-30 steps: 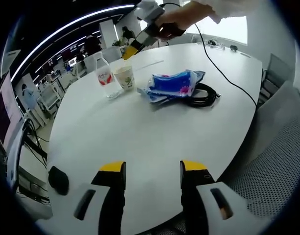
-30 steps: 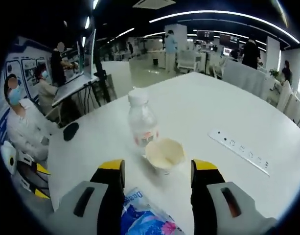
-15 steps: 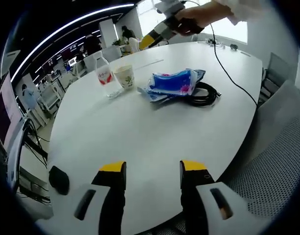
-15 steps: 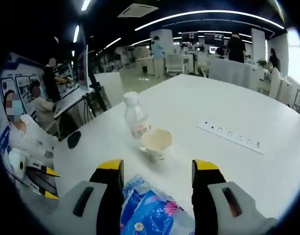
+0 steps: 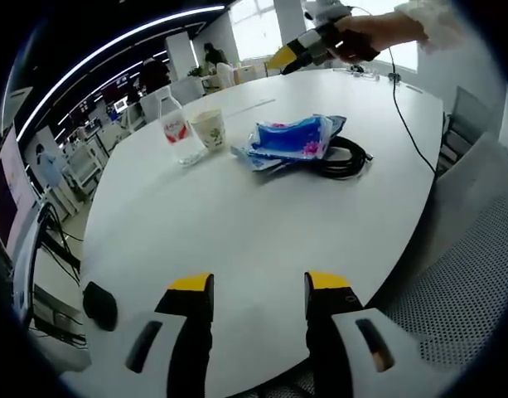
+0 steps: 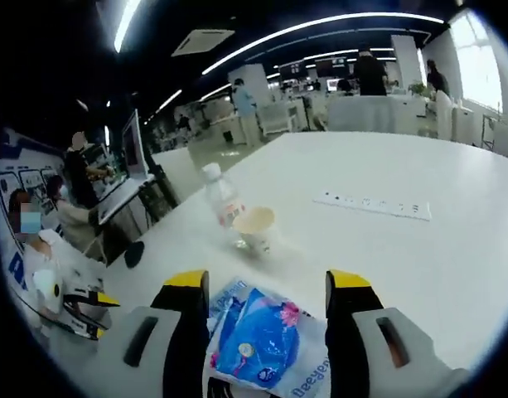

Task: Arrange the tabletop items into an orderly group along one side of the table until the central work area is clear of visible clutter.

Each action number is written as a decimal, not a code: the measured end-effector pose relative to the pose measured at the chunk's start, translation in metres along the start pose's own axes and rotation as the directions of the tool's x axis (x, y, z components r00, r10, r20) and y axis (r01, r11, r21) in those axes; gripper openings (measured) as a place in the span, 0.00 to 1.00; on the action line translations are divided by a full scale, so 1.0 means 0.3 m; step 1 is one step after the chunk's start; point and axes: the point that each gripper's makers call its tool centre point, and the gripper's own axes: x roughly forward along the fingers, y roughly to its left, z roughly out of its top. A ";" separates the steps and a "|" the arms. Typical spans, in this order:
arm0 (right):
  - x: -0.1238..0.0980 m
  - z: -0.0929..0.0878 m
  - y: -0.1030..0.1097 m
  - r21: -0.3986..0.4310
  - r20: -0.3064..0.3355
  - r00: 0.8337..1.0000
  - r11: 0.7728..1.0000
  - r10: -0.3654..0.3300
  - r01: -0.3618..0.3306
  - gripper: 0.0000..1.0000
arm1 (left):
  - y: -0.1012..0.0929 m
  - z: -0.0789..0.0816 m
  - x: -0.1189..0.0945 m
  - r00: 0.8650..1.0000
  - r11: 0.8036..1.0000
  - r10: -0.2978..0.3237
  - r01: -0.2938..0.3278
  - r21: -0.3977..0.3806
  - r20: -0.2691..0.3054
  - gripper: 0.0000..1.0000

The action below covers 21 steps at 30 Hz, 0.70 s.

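Note:
A clear water bottle (image 5: pixel 175 128) with a red label and a paper cup (image 5: pixel 209 129) stand side by side on the white oval table (image 5: pixel 237 224). Beside them lies a blue and pink packet (image 5: pixel 291 141) on top of a coiled black cable (image 5: pixel 345 160). My left gripper (image 5: pixel 258 286) hovers open over the table's near edge, well short of these things. My right gripper (image 6: pixel 268 286) is open above the blue packet (image 6: pixel 266 340), with the cup (image 6: pixel 255 228) and bottle (image 6: pixel 223 203) beyond it. The right gripper (image 5: pixel 316 46), held by a hand, is up over the far side of the table.
A black mouse (image 5: pixel 99 305) lies at the near left edge. A white power strip (image 6: pixel 374 206) sits on the far part of the table. A grey mesh chair (image 5: pixel 465 282) stands to the right. A cord (image 5: pixel 403 124) trails from the right gripper. People sit at desks (image 6: pixel 38 249) beyond.
The right gripper has pulled up and back from the cup and bottle, so the blue packet now lies between its jaws in its view. The left gripper has stayed put.

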 end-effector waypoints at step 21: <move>-0.159 -0.157 -0.002 0.137 0.024 0.999 0.990 -0.027 0.023 0.58 | -0.012 -0.006 -0.001 1.000 1.000 -0.008 0.009 0.025 -0.015 0.46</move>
